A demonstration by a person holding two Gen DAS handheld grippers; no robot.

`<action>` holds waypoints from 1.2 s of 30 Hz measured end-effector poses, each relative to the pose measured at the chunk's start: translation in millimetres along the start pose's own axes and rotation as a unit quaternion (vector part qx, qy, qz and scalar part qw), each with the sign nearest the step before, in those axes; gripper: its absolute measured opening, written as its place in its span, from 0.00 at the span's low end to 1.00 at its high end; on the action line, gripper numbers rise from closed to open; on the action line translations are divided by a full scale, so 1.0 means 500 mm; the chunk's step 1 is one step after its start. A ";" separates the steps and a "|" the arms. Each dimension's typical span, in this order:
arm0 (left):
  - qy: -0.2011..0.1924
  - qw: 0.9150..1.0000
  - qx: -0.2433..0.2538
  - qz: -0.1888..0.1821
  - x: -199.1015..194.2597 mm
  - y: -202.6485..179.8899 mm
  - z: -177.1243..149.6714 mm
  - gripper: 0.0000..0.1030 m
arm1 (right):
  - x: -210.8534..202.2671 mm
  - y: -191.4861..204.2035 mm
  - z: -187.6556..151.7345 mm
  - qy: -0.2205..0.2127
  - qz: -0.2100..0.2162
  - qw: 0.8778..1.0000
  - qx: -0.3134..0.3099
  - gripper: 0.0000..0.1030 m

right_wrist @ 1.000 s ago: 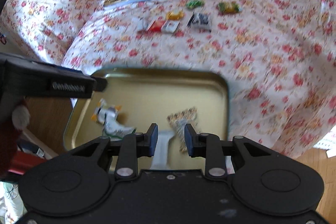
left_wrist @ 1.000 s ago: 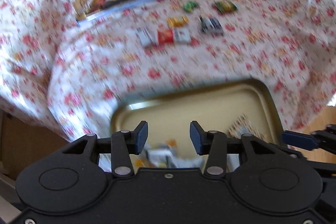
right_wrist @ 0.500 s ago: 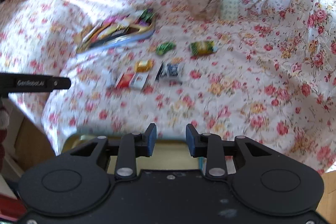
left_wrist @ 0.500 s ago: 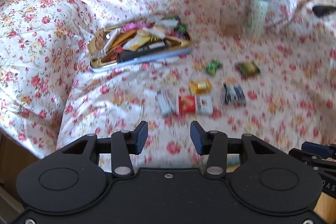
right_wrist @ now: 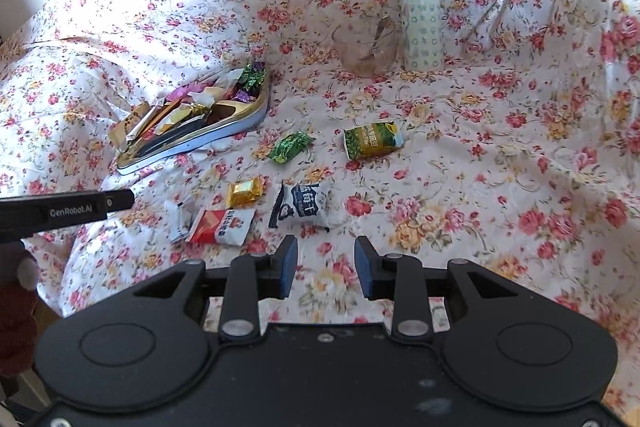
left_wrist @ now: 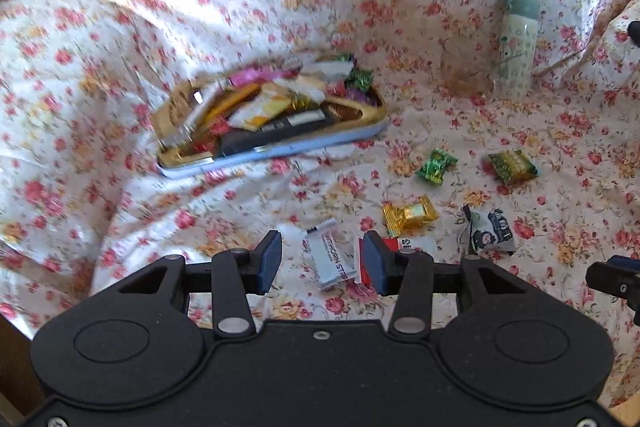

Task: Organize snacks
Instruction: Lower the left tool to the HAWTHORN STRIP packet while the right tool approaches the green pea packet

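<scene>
Snacks lie loose on the flowered cloth point(right_wrist: 500, 163); the right view alone shows the glass point(right_wrist: 366, 47) sharply. Left gripper point(left_wrist: 320, 261), fingers apart, empty, frames a white packet point(left_wrist: 332, 259). Right gripper point(right_wrist: 326, 265) likewise empty, near a blue packet point(right_wrist: 300, 205). Tin point(left_wrist: 276, 147) beyond.

We see the snack tin point(left_wrist: 272, 119) only as a motion-smeared heap in the left wrist view, its wrappers running together so that we cannot read any of them. Near the tin, toward the camera, the red-and-white packet point(left_wrist: 404, 247) sits half hidden behind the left gripper point(left_wrist: 320, 261), its right finger covering the red end. Beyond the tin to the right, the glass cup point(left_wrist: 466, 71) is a faint blur, and we cannot tell its contents. Only a tip of the right gripper point(left_wrist: 616, 277) shows at the frame's right edge.
</scene>
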State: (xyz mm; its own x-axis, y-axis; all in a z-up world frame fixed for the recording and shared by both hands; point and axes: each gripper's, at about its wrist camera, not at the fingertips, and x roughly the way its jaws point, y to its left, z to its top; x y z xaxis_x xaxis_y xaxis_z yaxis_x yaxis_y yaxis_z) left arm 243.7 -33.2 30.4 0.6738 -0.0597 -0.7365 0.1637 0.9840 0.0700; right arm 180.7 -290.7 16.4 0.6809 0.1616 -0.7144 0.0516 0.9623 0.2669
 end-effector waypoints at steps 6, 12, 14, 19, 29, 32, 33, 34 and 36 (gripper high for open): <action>0.036 0.997 -0.066 -0.018 0.086 0.033 -0.005 0.52 | 0.061 -0.018 -0.002 0.005 -0.001 1.000 0.019 0.33; 0.046 0.993 -0.100 -0.033 0.140 0.052 -0.008 0.52 | 0.106 -0.047 0.005 -0.007 -0.008 0.999 0.049 0.33; 0.045 0.993 -0.099 -0.035 0.153 0.053 -0.012 0.52 | 0.119 -0.060 0.009 -0.008 -0.009 0.998 0.065 0.33; 0.034 0.995 -0.086 -0.037 0.179 0.049 -0.018 0.52 | 0.147 -0.082 0.018 -0.015 -0.013 0.996 0.091 0.33; -0.022 0.999 -0.014 -0.020 0.207 0.021 -0.043 0.48 | 0.188 -0.052 0.030 -0.039 -0.029 0.998 0.025 0.33; -0.045 0.999 0.015 -0.026 0.208 0.020 -0.051 0.48 | 0.205 -0.047 0.037 -0.043 -0.033 0.998 0.018 0.33; -0.050 0.998 0.020 -0.029 0.208 0.023 -0.054 0.48 | 0.210 -0.047 0.039 -0.042 -0.032 0.998 0.020 0.33; -0.054 0.998 0.024 -0.035 0.208 0.026 -0.056 0.48 | 0.215 -0.047 0.041 -0.041 -0.030 0.998 0.022 0.33; -0.061 0.997 0.029 -0.047 0.209 0.033 -0.059 0.48 | 0.225 -0.048 0.046 -0.041 -0.028 0.998 0.027 0.33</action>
State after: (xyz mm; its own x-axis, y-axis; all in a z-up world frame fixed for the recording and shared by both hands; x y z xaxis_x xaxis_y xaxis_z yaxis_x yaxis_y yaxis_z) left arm 295.6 -18.2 -65.5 0.7356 -0.1737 -0.6547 0.2684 0.9622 0.0464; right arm 272.8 -300.6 -55.5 0.7331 0.0879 -0.6744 0.1282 0.9560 0.2640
